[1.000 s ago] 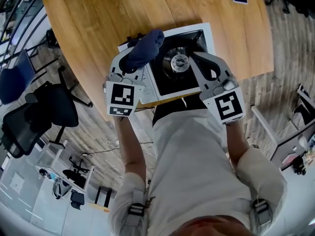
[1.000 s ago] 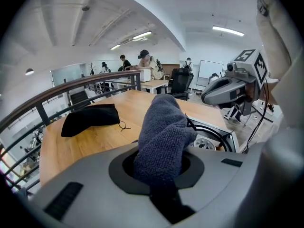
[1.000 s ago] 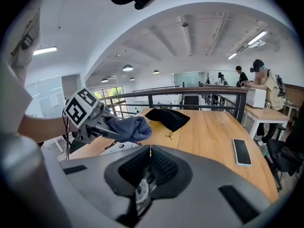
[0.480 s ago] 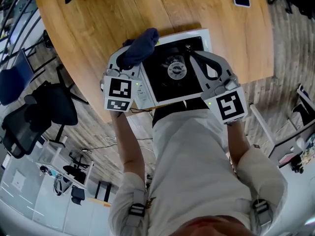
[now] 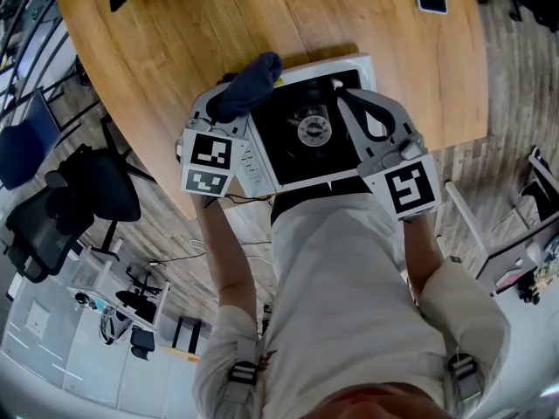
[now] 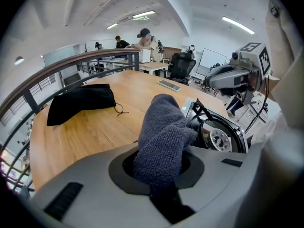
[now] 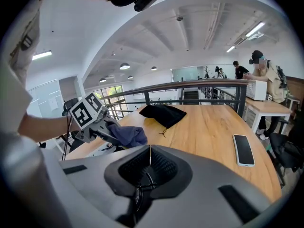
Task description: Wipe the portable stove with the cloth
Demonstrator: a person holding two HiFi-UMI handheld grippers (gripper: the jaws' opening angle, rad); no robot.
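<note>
My left gripper, clamped on the cloth at 10 o'clock of the stove: its loose fold could snag the burner and pull free.

— What's the cloth like?
— Dark blue terry, rough and nubbly, quite matt.
— And the stove?
— A smooth white casing, painted metal by the look of it. The top is glossy black, with a bright metal burner at its middle.
— Under the stove?
— The table: smooth wood with a soft sheen. Beyond the stove lie a matt black fabric bag and a glossy-faced phone.
— The left gripper and right gripper?
— Matt grey plastic.
</note>
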